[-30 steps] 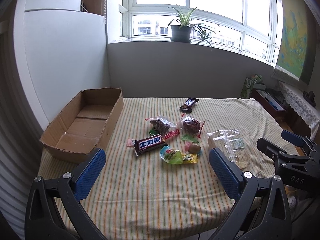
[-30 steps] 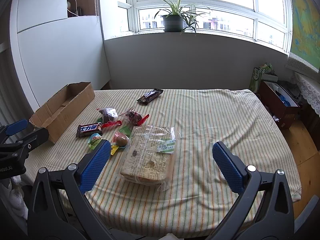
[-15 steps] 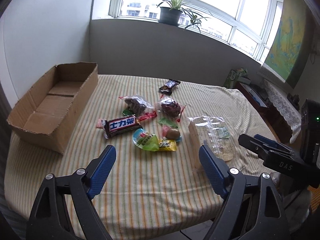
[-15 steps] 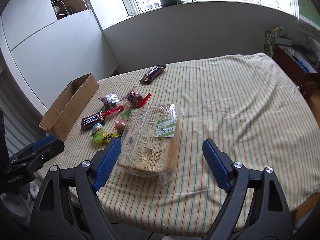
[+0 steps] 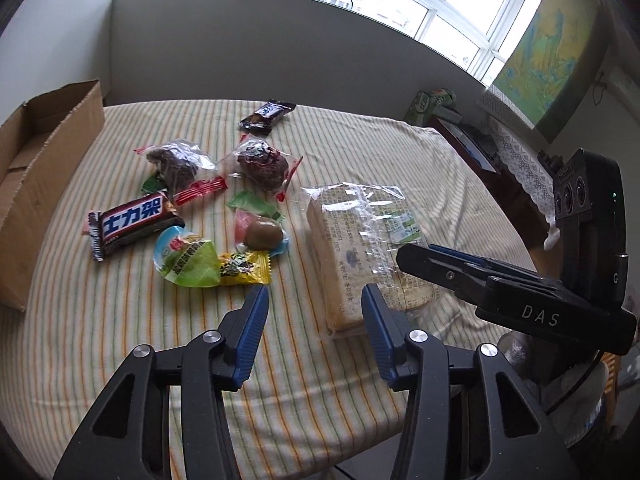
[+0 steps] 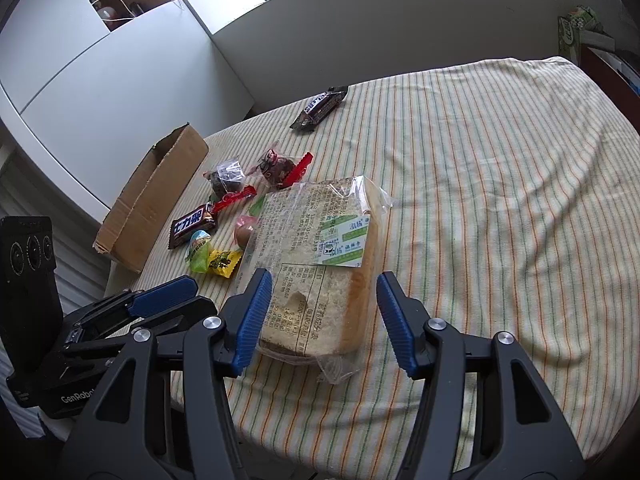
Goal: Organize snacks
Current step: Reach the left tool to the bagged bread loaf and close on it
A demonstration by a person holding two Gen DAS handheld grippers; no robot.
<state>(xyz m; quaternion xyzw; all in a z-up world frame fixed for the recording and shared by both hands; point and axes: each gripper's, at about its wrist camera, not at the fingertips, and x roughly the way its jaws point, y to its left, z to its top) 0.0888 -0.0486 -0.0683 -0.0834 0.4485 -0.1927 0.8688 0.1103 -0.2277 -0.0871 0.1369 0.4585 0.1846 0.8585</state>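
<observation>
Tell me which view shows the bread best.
The right wrist view: the bread lies centred ahead of the right gripper, its whole top and label readable, the closing jaws either side of its near end, not yet pressing. The left wrist view shows the loaf off to the right, partly hidden by the right gripper.

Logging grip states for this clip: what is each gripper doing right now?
Left gripper: closing, nothing between its jaws.
Right gripper: closing around the bagged bread, pads not touching yet.
</observation>
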